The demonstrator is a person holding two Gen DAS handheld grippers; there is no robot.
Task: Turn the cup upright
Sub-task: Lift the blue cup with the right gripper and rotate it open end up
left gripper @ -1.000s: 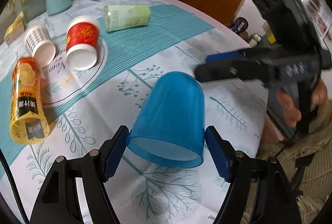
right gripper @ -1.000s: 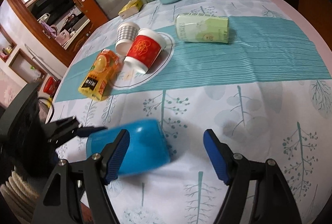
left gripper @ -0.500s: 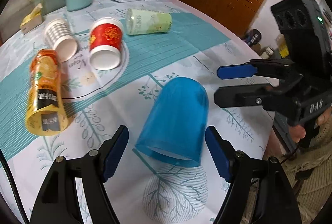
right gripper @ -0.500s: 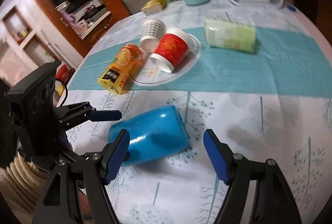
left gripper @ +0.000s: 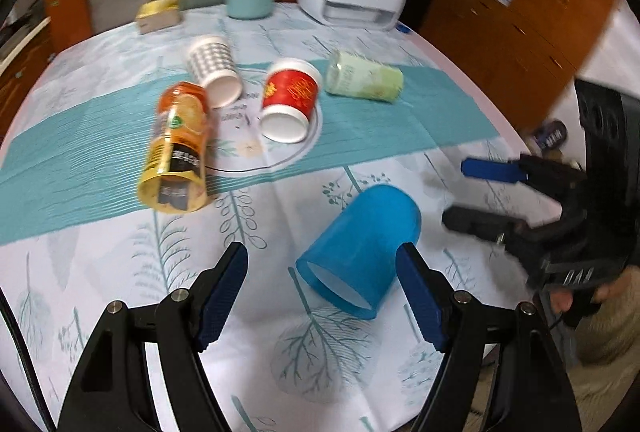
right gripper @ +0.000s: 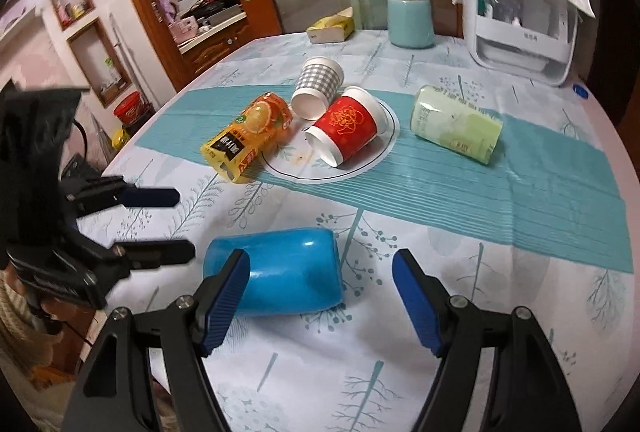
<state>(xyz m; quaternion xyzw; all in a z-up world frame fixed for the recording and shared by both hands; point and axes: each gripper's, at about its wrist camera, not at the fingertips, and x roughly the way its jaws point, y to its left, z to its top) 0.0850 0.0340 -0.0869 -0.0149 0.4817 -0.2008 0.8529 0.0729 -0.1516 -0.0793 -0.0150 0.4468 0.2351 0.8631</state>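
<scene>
Since a second ago I have pulled my left gripper (left gripper: 322, 296) back from the blue cup (left gripper: 362, 252): then its mouth sat squarely between my left fingers (left gripper: 224, 290), now the cup lies a little ahead of them and off to the right, touched by neither. My right gripper (right gripper: 320, 296) has also drawn back and risen, so far more of the tabletop (right gripper: 500, 280) shows in its view and the cup, once mostly behind my right hand's left finger, now lies in plain sight just beyond it. Both pairs of fingers stand wide apart and hold nothing. The blue cup lies on its side on the white leaf-printed cloth near the tabletop's near edge, its open mouth toward my left gripper and its closed base pointing away. It is smooth, translucent blue plastic, wider at the rim than at the rounded base, with a bright glint on its upper side.
</scene>
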